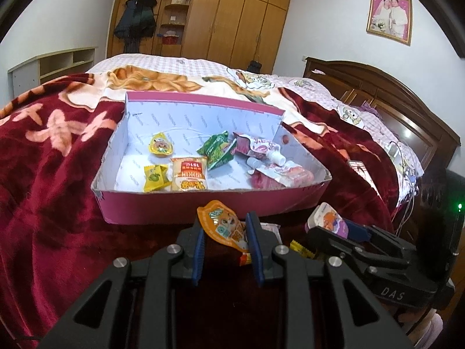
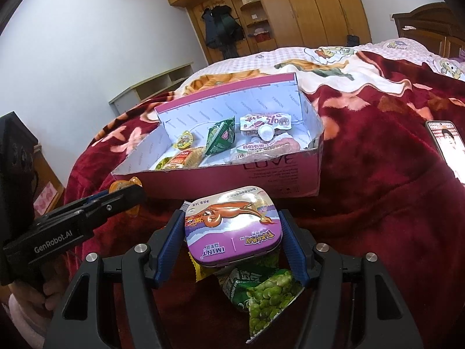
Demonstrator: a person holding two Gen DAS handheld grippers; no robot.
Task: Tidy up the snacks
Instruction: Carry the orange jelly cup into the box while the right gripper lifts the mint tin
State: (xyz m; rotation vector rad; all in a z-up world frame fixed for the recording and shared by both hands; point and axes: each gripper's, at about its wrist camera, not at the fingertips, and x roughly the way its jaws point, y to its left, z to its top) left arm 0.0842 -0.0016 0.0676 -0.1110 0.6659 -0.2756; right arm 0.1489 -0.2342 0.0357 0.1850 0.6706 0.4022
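Purple mint tin (image 2: 232,226) between right jaws

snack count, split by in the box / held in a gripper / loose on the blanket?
In the pink box: 6 (2 yellow packs, 1 orange-red pack, 1 green pack, 2 pink spout pouches)
Held: 2 (orange jelly cup in left gripper, purple mint tin in right gripper)
Loose on the blanket: at least 2 (green pea bag, yellow packet)
Total: 10 visible

Snack packets (image 1: 189,174) lie in the box (image 1: 203,206) on the bed (image 1: 52,157).
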